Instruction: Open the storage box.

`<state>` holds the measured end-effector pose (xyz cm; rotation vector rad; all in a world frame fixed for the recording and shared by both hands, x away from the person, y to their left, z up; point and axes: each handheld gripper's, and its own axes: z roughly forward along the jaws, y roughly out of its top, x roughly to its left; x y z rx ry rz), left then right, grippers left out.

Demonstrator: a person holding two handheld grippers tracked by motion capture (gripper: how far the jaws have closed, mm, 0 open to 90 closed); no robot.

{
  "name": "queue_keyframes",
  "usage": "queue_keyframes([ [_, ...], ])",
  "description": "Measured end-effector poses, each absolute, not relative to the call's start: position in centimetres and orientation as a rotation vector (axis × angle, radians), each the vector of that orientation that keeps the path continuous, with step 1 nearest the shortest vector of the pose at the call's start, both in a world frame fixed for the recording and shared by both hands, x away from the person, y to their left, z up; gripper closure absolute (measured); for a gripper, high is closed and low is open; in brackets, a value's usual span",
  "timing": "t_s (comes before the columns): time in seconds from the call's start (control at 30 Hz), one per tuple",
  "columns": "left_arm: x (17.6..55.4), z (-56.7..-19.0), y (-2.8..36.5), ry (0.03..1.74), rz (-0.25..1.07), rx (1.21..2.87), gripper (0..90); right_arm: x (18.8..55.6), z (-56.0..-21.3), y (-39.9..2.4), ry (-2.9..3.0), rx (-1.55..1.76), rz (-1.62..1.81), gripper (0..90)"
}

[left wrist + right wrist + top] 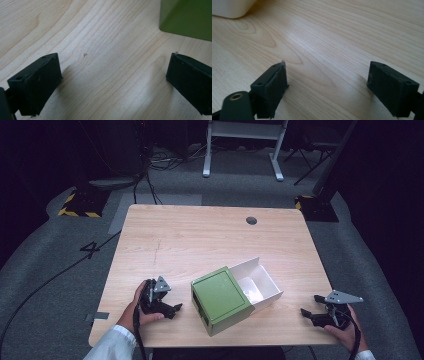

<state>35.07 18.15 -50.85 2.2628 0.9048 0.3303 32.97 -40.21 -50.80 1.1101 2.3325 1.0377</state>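
Dark room, pale wooden table (200,235); we saw the green box (220,299) near its front edge, white drawer (260,282) slid half out; left gripper (172,310) and right gripper (306,314) flanked it, jaws wide, holding nothing, likely staged to brace and push.

The green box (186,18) is chopped off by the top and right edges in the left gripper view, so you just get a corner. Same deal in the right gripper view: the white drawer (230,7) is only a sliver at top left. Whatever's inside the drawer in the high view is too small to make out.
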Motion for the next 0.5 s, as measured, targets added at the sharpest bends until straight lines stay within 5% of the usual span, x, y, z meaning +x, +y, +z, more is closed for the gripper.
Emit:
queue_keyframes([
  [0.5,35.1,-50.84,18.15,0.903,0.331,2.264,0.1,32.99,-50.8,-40.23,2.33,1.113,1.037,16.0],
])
